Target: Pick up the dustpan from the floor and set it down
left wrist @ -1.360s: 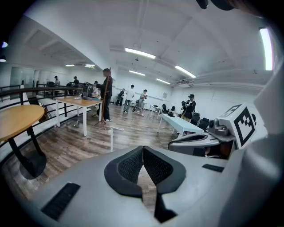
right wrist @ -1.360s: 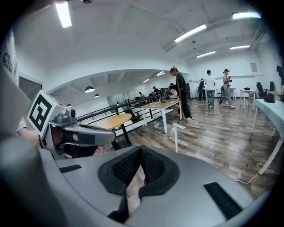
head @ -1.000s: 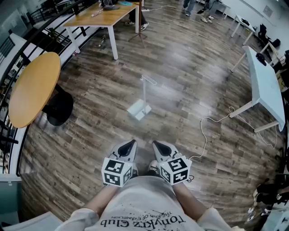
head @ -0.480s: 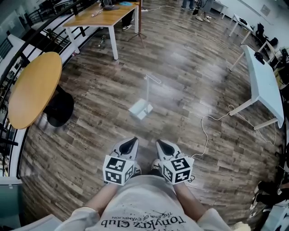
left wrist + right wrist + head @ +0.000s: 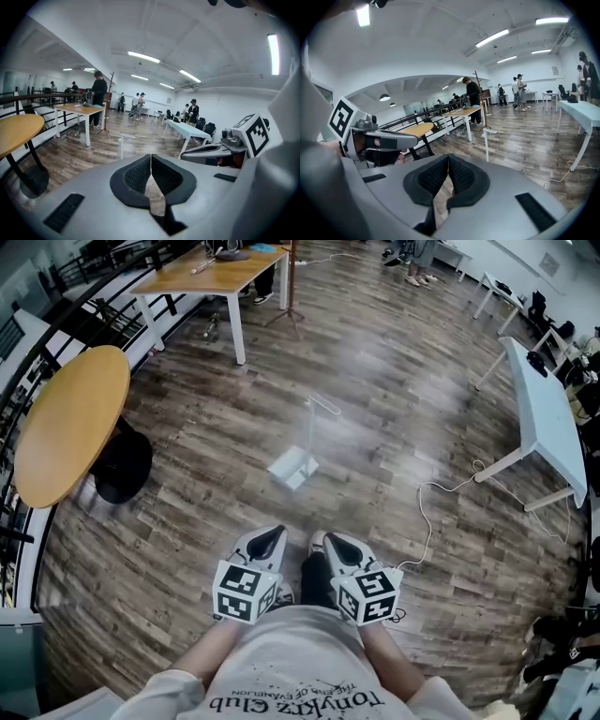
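A white dustpan (image 5: 292, 468) stands on the wooden floor ahead of me, its long upright handle (image 5: 309, 423) ending in a crossbar. In the left gripper view the handle (image 5: 122, 146) rises beyond the jaws; the right gripper view shows the same handle (image 5: 487, 143) too. My left gripper (image 5: 272, 537) and right gripper (image 5: 332, 542) are held side by side close to my body, well short of the dustpan. Both are shut with nothing between the pads.
A round wooden table (image 5: 70, 423) with a black base stands at the left by a railing. A long wooden table (image 5: 211, 277) is at the back left, a white table (image 5: 548, 413) at the right. A white cable (image 5: 427, 521) trails across the floor. People stand far off.
The view has crept slightly forward toward the dustpan, and a dark shoe now shows between the two grippers. Both grippers stay shut and side by side.
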Motion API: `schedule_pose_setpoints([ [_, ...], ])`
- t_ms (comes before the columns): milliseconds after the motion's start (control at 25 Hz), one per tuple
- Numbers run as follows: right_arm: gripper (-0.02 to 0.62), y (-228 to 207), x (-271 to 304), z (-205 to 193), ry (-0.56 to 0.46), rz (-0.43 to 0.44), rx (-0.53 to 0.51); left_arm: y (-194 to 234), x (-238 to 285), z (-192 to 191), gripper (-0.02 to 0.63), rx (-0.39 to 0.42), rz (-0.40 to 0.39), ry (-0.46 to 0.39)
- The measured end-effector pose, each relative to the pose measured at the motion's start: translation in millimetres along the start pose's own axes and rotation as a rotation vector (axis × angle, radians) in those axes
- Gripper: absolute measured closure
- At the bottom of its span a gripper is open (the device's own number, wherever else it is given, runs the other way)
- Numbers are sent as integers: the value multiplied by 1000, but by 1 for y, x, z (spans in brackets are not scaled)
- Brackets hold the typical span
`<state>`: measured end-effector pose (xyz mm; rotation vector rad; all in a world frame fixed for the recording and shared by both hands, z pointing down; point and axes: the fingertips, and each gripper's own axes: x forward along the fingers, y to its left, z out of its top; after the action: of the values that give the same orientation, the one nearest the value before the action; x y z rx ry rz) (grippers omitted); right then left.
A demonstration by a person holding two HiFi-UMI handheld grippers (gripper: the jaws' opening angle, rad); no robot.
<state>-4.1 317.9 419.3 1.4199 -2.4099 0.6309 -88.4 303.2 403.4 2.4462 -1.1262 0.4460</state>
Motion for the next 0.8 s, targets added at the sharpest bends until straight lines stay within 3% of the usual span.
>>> schedule_pose_setpoints([
  [280,571,-29,38,13,5,34,-9,24,37,13,580,-18,33,-13],
  [520,570,-82,79,45,15,49,-37,45,94,42,580,-26,54,-12],
  [800,571,-143,129,100,3,101,-77,75,159,98,580,-18,117,-32],
])
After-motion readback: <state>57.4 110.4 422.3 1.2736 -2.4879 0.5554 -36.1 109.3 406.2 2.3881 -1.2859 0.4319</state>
